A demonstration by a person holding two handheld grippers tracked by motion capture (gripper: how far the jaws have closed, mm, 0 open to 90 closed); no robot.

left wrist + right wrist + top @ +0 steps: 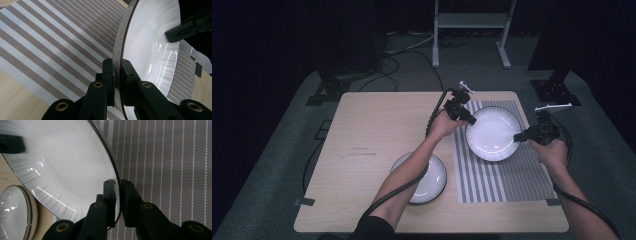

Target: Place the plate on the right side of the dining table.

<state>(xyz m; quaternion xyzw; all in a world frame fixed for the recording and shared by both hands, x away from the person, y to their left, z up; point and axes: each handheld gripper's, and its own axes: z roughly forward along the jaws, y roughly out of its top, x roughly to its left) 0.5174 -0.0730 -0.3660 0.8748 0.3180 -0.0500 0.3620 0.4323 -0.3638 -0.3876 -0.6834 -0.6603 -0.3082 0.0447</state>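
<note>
White plate (492,134) sits over the striped placemat (512,175) at far right, left gripper (468,119) clamped on its far-left rim, right gripper (518,137) clamped on its right rim opposite.

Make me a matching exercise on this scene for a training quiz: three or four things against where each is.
Things:
1. large white dark-rimmed plate
2. smaller white dark-rimmed plate
3. striped grey and white placemat
4. left gripper

Places or states:
A. on bare wood, under the person's left forearm
B. shut on the large plate's left rim
C. gripped at both sides, over the placemat
D. lying flat on the table's right half

Pairs: 1-C, 2-A, 3-D, 4-B
</note>
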